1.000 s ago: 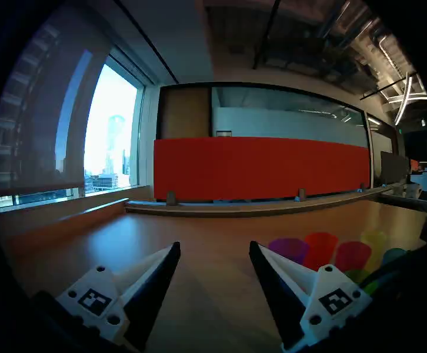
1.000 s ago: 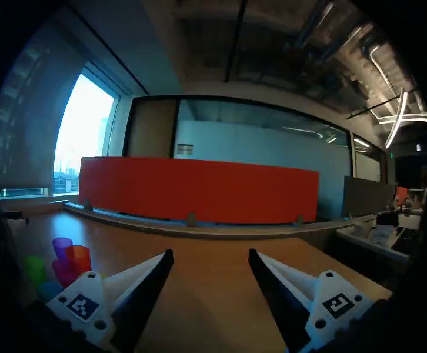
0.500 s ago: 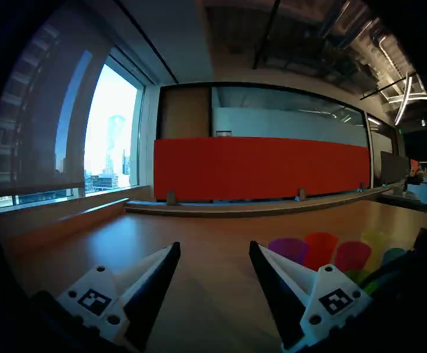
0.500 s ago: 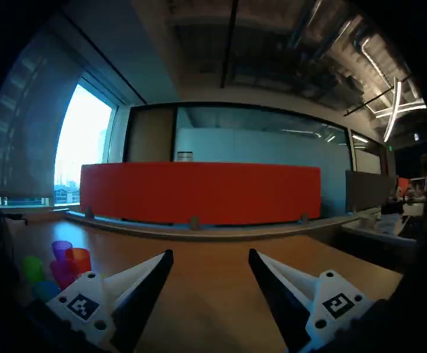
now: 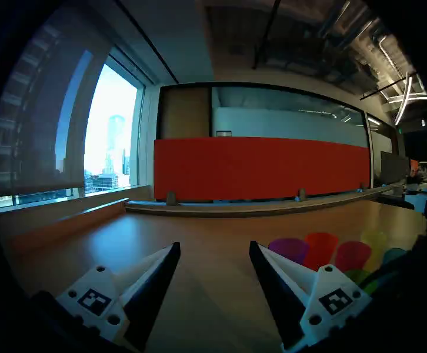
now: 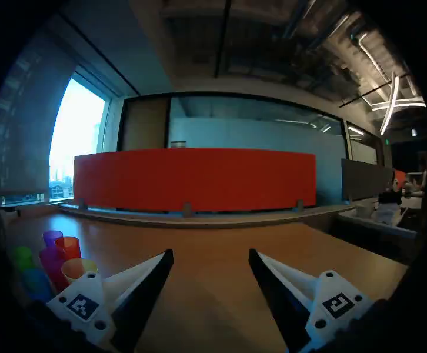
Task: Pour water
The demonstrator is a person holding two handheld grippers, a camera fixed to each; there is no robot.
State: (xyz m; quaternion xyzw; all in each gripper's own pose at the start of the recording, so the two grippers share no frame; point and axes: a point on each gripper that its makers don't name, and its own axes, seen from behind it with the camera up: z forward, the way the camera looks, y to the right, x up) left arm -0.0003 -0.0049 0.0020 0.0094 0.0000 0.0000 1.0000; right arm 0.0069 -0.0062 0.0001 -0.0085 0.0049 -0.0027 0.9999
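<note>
Several coloured plastic cups stand grouped on a wooden table. In the left gripper view they sit at the lower right: a purple cup (image 5: 289,247), an orange cup (image 5: 321,246), a pink cup (image 5: 353,255) and a yellow cup (image 5: 376,242), partly behind the right finger. My left gripper (image 5: 213,253) is open above bare wood. In the right gripper view the cups are at the lower left: purple cup (image 6: 52,237), orange cup (image 6: 67,246), yellow cup (image 6: 78,269), green cup (image 6: 20,256). My right gripper (image 6: 210,259) is open, holding nothing.
A red partition panel (image 5: 260,167) runs along the table's far edge (image 6: 202,220). A bright window (image 5: 110,141) and a wooden ledge lie to the left. Another desk with items (image 6: 384,215) stands at the far right.
The right gripper's view has risen and tilted down a little: the cups sit closer and more of them show, including the yellow cup. The left gripper has stayed still.
</note>
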